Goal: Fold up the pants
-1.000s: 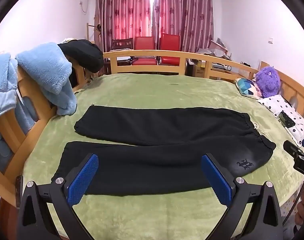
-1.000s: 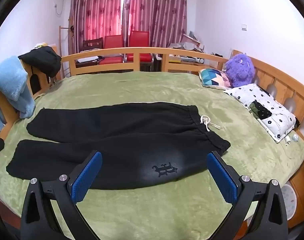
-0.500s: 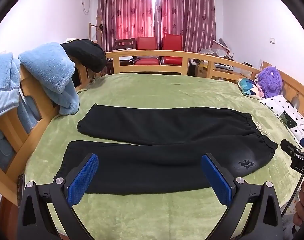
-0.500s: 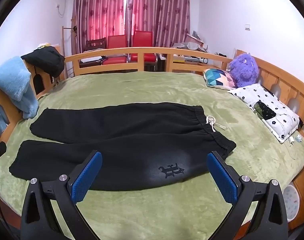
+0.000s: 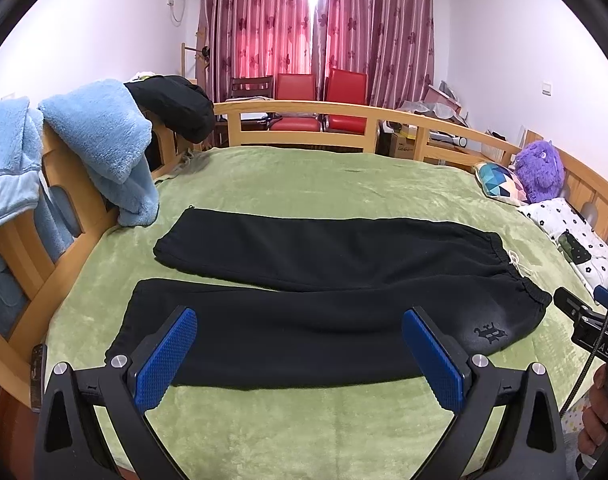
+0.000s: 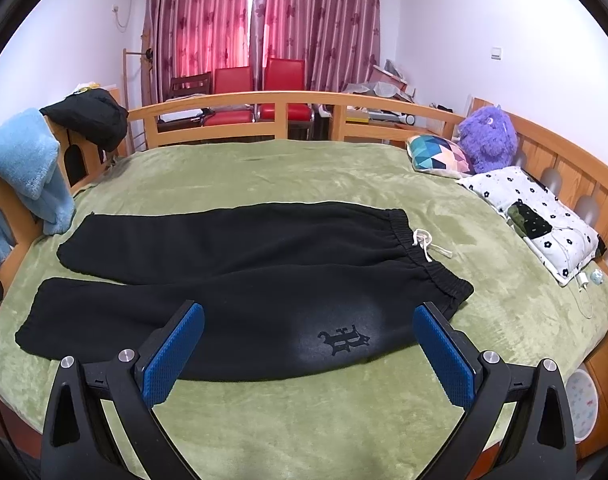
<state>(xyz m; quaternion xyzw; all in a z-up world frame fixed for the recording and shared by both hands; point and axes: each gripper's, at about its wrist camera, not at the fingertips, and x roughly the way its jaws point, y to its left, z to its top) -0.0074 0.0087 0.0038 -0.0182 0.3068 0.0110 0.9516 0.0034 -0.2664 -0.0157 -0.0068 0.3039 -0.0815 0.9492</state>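
Observation:
Black pants lie flat on the green bedspread, both legs spread side by side, cuffs to the left, elastic waistband with a white drawstring to the right. A dark logo shows on the near leg. They also show in the right wrist view. My left gripper is open and empty, held above the near leg. My right gripper is open and empty, above the near hip by the logo. The right gripper's tip also shows in the left wrist view.
A wooden bed rail runs around the bed. Blue fleece and a black garment hang on the left rail. A patterned cushion, purple plush toy and floral pillow sit at the right. Red chairs stand behind.
Both grippers have drawn back and shifted slightly, so the pants sit a little further away in both views. The pants have not moved. Both grippers stay open.

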